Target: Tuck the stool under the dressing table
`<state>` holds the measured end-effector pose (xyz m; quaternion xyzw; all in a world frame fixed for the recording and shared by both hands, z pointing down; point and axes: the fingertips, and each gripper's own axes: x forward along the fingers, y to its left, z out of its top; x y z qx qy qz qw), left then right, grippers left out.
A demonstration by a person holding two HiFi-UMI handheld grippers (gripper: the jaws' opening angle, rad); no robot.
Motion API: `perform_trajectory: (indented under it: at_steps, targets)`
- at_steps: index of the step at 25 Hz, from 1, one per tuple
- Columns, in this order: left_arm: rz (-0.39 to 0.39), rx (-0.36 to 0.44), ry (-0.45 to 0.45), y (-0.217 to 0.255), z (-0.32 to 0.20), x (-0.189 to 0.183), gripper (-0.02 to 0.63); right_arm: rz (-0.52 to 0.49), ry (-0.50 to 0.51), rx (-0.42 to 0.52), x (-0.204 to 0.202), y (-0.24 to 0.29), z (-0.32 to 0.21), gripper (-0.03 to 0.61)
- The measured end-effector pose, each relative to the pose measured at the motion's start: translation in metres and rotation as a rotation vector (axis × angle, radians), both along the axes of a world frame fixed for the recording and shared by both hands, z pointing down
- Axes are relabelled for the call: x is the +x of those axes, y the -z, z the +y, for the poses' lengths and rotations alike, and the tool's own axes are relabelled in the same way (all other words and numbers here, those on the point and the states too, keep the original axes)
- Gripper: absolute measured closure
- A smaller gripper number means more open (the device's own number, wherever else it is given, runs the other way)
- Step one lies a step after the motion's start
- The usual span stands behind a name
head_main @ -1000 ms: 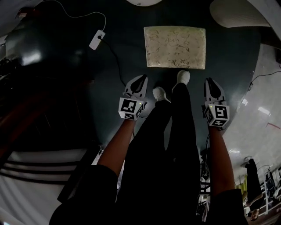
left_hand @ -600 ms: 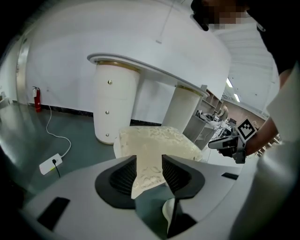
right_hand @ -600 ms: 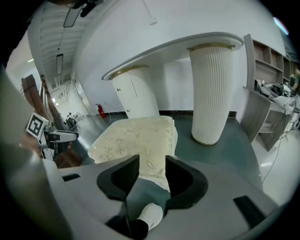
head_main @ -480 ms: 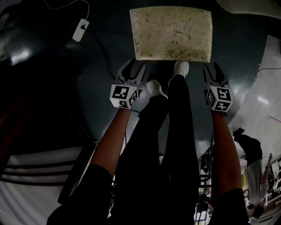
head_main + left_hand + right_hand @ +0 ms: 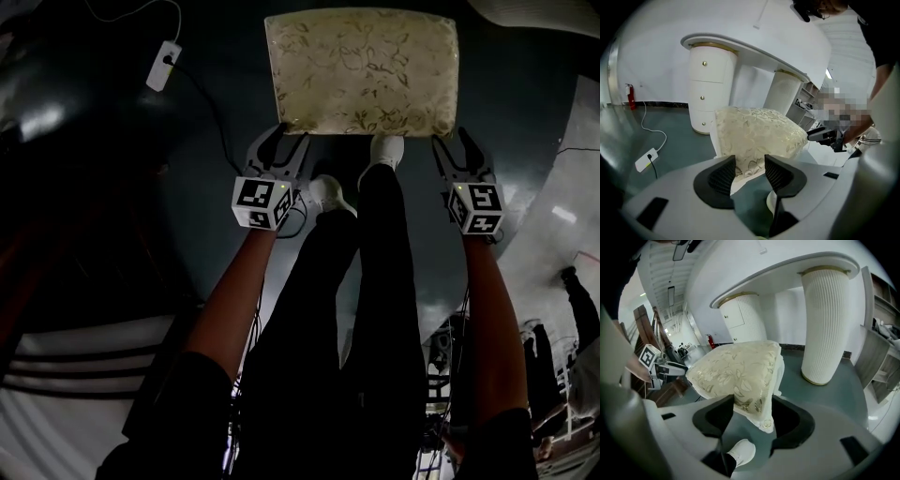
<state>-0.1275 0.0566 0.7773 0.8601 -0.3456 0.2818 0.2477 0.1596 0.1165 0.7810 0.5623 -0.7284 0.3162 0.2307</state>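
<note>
the stool (image 5: 361,70) stands on the floor at the top centre, not yet under the dressing table (image 5: 754,47), and the left tongs (image 5: 284,136) and right tongs (image 5: 457,141) are opening around its two near cushion corners, probably to push it straight.

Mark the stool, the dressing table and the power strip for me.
stool (image 5: 361,70), head view, middle of the cushioned seat.
dressing table (image 5: 711,86), left gripper view, front of its drawer pedestal.
power strip (image 5: 161,66), head view, its white body on the floor.
</note>
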Motion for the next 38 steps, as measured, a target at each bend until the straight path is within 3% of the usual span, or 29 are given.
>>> perform_trajectory:
  at_steps: [5,12,20,27,38]
  targets:
    - [-0.011,-0.011,0.069,-0.007,0.001,-0.009,0.383,-0.054,0.041,0.028,-0.003,0.002,-0.002,0.333]
    - [-0.033,-0.033,0.011,-0.014,-0.003,-0.004,0.370,-0.039,0.053,0.035,-0.015,0.000,-0.008,0.327]
    - [-0.019,-0.070,-0.001,-0.015,-0.004,-0.004,0.370,-0.026,-0.003,0.051,-0.014,-0.001,-0.004,0.328]
    - [-0.040,-0.078,0.010,-0.016,-0.006,-0.003,0.370,-0.016,0.006,0.056,-0.013,-0.002,-0.004,0.328]
    - [-0.074,-0.007,0.009,-0.014,-0.007,-0.003,0.370,-0.054,0.014,0.119,-0.013,-0.009,-0.002,0.328]
